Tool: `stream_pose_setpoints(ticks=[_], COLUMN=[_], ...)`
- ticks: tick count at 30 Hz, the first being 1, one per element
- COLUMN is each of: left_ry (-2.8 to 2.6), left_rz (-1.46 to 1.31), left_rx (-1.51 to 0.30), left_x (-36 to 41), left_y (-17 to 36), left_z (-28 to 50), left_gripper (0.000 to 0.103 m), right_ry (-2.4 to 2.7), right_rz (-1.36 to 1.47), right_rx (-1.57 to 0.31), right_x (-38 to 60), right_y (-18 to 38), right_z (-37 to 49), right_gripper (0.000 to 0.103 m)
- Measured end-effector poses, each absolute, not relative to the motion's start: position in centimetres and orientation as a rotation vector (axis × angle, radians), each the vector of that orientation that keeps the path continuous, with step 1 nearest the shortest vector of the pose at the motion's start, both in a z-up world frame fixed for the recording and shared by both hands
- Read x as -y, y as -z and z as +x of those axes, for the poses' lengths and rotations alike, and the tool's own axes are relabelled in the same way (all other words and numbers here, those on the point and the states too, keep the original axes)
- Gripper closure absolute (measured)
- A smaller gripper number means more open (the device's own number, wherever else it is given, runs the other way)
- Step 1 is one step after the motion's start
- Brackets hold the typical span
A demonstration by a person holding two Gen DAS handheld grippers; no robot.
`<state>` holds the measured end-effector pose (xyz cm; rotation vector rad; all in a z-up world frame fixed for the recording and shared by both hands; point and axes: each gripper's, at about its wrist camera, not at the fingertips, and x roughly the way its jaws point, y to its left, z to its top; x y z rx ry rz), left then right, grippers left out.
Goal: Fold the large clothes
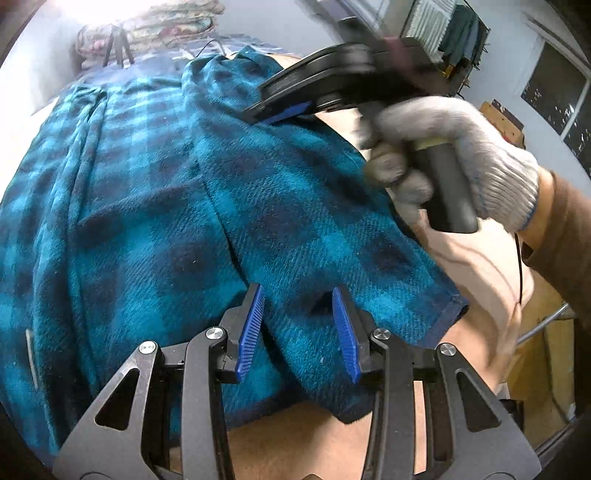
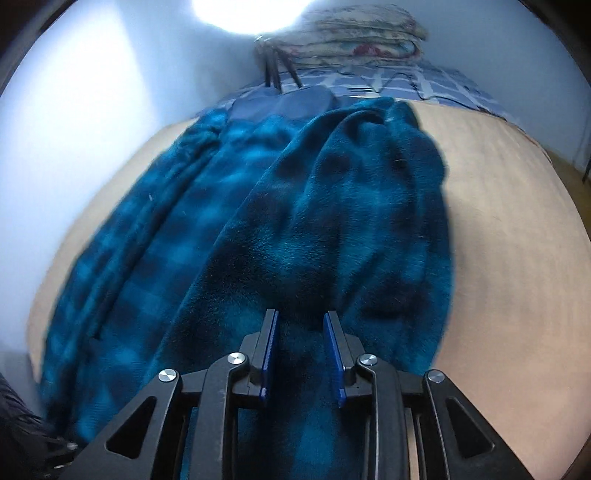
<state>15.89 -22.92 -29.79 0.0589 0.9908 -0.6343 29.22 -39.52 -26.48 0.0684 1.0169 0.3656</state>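
Note:
A large teal and dark-blue checked fleece garment [image 1: 155, 206] lies spread on a beige bed surface [image 1: 317, 446]; it also fills the right wrist view [image 2: 303, 229]. My left gripper [image 1: 298, 295] is open just above a folded flap near the garment's near hem. My right gripper [image 2: 300, 321] is open over the fleece, jaws apart with cloth below them. In the left wrist view the right gripper [image 1: 280, 110] is held by a gloved hand [image 1: 461, 158] over the garment's far right edge.
A pile of patterned blankets [image 2: 365, 33] and a blue grid-pattern sheet [image 2: 424, 86] lie at the far end of the bed. A white wall [image 2: 74, 129] runs along the left. A window [image 1: 554, 107] and hanging clothes [image 1: 461, 33] are at the right.

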Motion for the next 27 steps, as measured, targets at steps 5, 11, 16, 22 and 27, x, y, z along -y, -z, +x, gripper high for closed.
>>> stream_pose_setpoints(ticks=[5,11,16,22,27], left_ry=[0.625,0.599,0.587,0.585,0.601], left_rz=[-0.017,-0.015,0.013,0.09,0.07], left_rx=[-0.944,-0.938,-0.98,-1.018,-1.021], left_x=[21.0,20.8,21.4,22.2,21.4], left_y=[27.1,26.5,27.9,30.6,29.0], left_z=[15.6,16.4,17.2,17.2,16.7], left_gripper=[0.064,0.075,0.076,0.076,0.076], right_ry=[-0.351,-0.379,-0.427,-0.467,-0.387], right_rz=[0.264,0.579,0.711,0.743,0.635], right_rx=[-0.976,-1.029,-1.0,-1.071,-1.101], right_x=[45.2,50.0,49.9,47.5,45.9], right_y=[24.8,28.8,30.6,31.5,29.5], right_z=[24.7,20.6,20.9,22.2,22.2], right_gripper=[0.026,0.039,0.039,0.088,0.094])
